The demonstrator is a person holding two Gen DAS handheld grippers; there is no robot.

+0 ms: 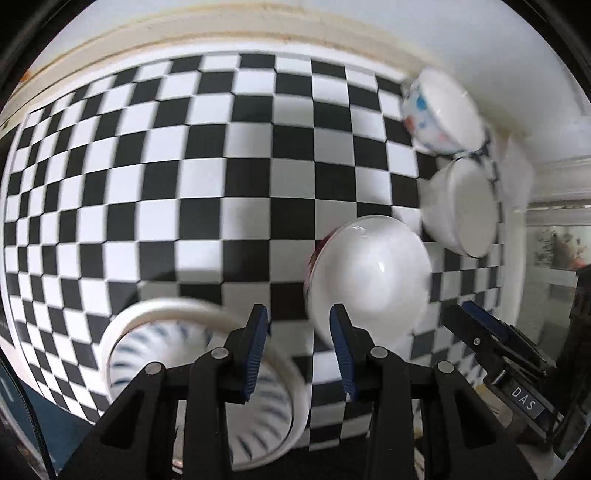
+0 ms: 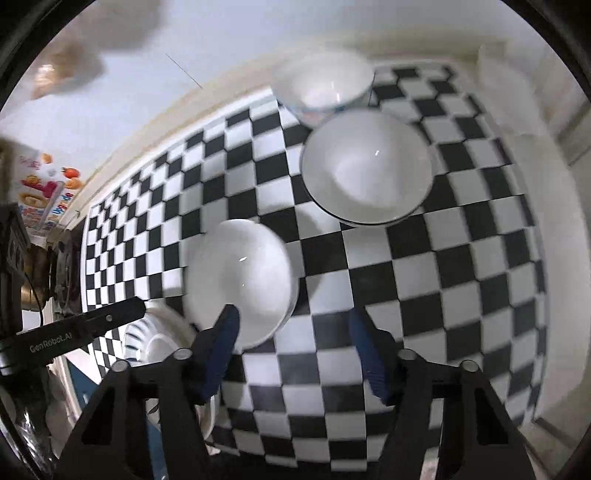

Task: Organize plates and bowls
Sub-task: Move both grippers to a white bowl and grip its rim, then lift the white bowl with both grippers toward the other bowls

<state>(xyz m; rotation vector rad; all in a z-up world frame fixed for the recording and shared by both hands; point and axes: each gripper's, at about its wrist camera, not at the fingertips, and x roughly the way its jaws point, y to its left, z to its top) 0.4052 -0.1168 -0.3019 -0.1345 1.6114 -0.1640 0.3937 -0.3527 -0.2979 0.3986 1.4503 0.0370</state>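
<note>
Several white bowls stand on a black-and-white checkered cloth. My left gripper is open and empty, between a blue-striped bowl at its left finger and a white bowl with a red outside just ahead of its right finger. A plain white bowl and a blue-and-red patterned bowl stand further right. My right gripper is open and empty. Its left finger overlaps the near rim of a white bowl. A white bowl on a plate and a patterned bowl stand beyond.
The checkered cloth runs to a cream table edge by a white wall. The other gripper shows at the right of the left wrist view, and the left one at the left of the right wrist view. A striped bowl sits beneath it.
</note>
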